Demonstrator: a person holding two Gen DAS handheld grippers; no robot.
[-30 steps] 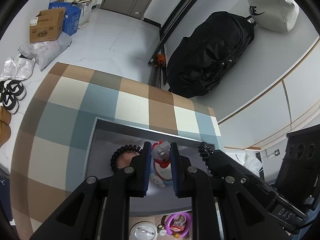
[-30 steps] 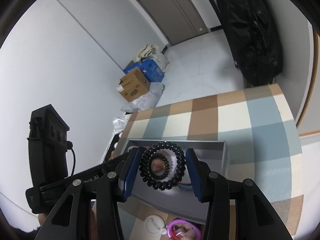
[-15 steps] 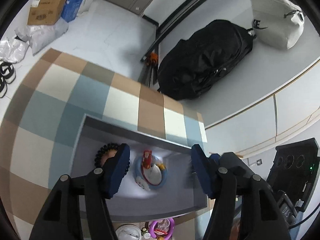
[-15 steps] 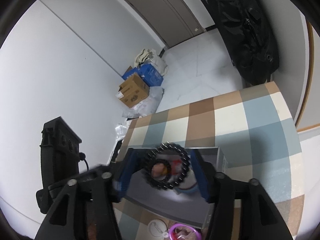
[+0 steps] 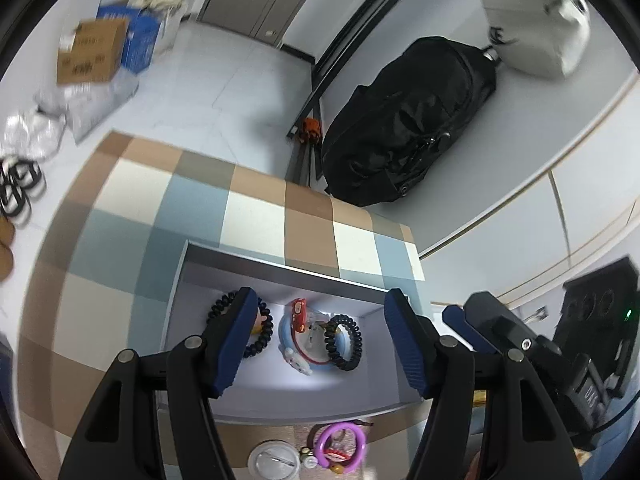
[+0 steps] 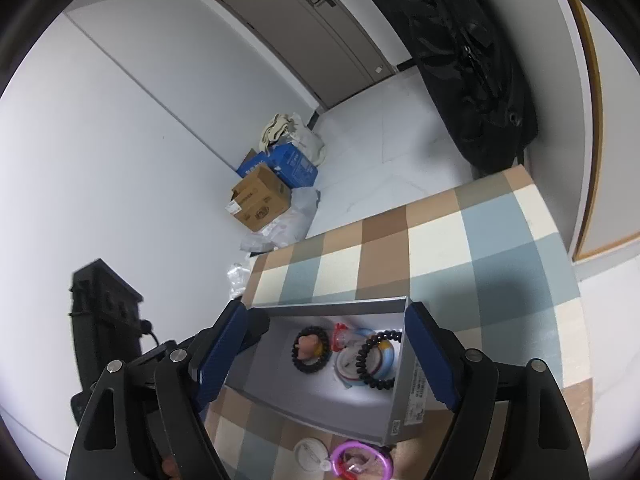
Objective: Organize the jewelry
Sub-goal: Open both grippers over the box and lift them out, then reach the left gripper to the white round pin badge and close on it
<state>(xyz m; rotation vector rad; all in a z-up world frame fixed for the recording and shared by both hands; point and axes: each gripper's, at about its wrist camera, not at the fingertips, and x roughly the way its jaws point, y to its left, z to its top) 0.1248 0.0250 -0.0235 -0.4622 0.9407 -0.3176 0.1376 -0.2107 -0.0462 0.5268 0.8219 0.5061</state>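
A grey open box (image 5: 280,268) (image 6: 408,408) sits on the checked tablecloth. Inside lie a black coil hair tie (image 5: 344,342) (image 6: 378,360) on a blue-and-white ring (image 5: 298,344), a red charm (image 5: 298,312) and a second black coil tie (image 5: 256,336) (image 6: 312,350) around a pink piece. My left gripper (image 5: 320,344) is open and empty above the box. My right gripper (image 6: 330,356) is open and empty above the box. The right gripper shows at the right in the left wrist view (image 5: 472,320).
In front of the box lie a purple ring (image 5: 340,444) (image 6: 358,460) and a round white lid (image 5: 274,460) (image 6: 310,454). A black bag (image 5: 404,120) leans on the far wall. Cardboard boxes (image 6: 262,198) stand on the floor.
Both grippers opened and pulled back up from the box. The red charm left the left gripper and the black coil tie left the right one; both now lie in the box.
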